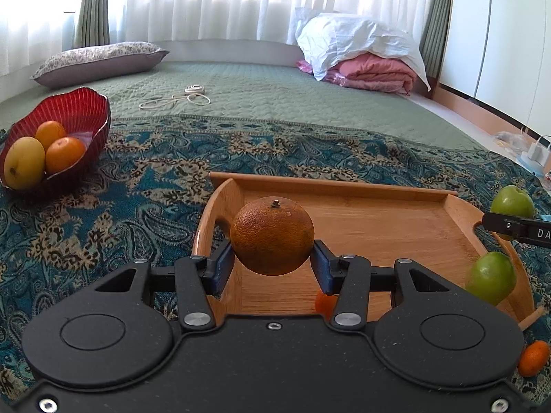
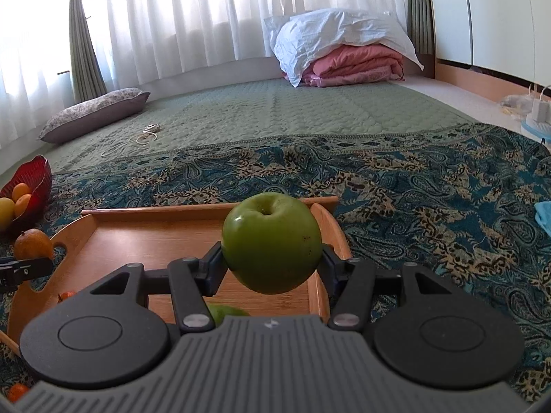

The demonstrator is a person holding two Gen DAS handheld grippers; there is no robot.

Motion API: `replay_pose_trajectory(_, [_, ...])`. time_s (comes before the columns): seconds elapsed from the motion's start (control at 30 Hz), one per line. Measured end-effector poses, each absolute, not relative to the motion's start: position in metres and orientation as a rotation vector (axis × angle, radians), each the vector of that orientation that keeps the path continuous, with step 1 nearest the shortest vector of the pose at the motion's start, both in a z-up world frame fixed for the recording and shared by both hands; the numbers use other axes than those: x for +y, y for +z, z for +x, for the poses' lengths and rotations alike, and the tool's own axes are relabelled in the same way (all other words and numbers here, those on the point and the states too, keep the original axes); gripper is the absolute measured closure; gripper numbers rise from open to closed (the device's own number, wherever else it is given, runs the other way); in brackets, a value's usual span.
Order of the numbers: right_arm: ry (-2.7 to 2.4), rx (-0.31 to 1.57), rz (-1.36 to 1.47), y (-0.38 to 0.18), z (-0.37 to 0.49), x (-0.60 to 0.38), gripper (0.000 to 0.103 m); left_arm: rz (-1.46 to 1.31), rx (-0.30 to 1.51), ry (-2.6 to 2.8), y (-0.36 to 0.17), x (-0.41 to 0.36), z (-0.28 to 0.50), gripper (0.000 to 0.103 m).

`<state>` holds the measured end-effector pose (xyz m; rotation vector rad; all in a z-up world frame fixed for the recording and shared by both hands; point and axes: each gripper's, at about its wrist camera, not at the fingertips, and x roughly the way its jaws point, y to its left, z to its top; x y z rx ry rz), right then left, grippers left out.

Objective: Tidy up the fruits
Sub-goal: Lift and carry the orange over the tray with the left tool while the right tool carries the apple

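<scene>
Left wrist view: left gripper (image 1: 272,261) closed on a large orange (image 1: 272,235), blue pads pressed to both its sides, held above the left end of a wooden tray (image 1: 378,227). A second green apple (image 1: 490,277) sits at the tray's right edge. A small orange (image 1: 533,358) lies on the patterned cloth (image 1: 137,206) off the tray's near right corner. Red bowl (image 1: 82,110) at the cloth's far left holds a mango (image 1: 24,161) and two oranges.

Right wrist view: right gripper (image 2: 272,265) clamped on a green apple (image 2: 272,242), raised over the tray's (image 2: 137,237) right end. The large orange (image 2: 32,243) shows at left, the bowl (image 2: 34,172) beyond it.
</scene>
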<state>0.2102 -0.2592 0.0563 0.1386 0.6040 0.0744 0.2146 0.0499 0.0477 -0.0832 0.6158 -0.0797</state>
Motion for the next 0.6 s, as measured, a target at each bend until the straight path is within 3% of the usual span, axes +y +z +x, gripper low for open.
replay_pose_trajectory(0.6, [0.052, 0.757, 0.179, 0.033, 0.237, -0.265, 0.045, -0.097, 0.681, -0.086, 0.032, 0.046, 0.230, 0.057])
